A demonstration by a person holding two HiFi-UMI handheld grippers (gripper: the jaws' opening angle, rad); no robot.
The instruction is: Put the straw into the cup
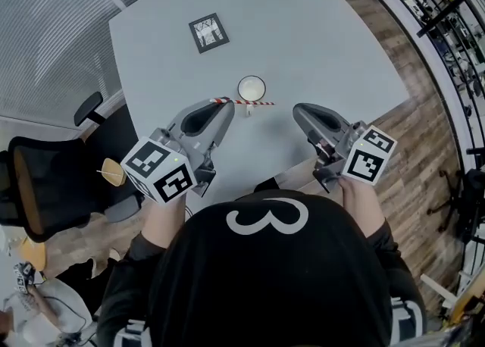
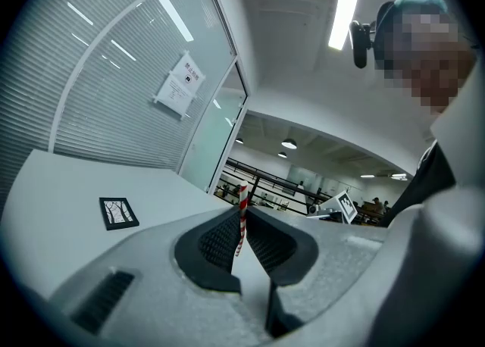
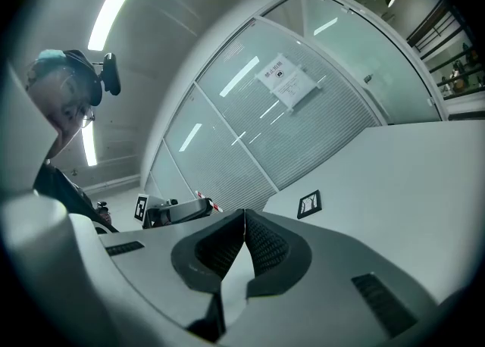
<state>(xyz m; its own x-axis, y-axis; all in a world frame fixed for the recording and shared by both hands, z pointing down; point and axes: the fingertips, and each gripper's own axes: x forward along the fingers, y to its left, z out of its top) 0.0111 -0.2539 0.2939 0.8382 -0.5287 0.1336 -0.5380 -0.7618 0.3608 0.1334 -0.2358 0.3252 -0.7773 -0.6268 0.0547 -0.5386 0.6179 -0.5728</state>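
A red-and-white striped straw (image 1: 244, 101) is held level just in front of a white cup (image 1: 251, 87) that stands on the grey table (image 1: 318, 35). My left gripper (image 1: 223, 104) is shut on the straw's left end. In the left gripper view the straw (image 2: 242, 213) stands pinched between the dark pads of the left gripper (image 2: 242, 224). My right gripper (image 1: 298, 110) hovers to the right of the cup. Its jaws (image 3: 244, 224) are shut with nothing between them. Neither gripper view shows the cup.
A small black-framed marker card (image 1: 208, 32) lies farther back on the table. A black chair (image 1: 45, 186) stands at the left, beside the table. The floor to the right is wooden, with shelving along the wall.
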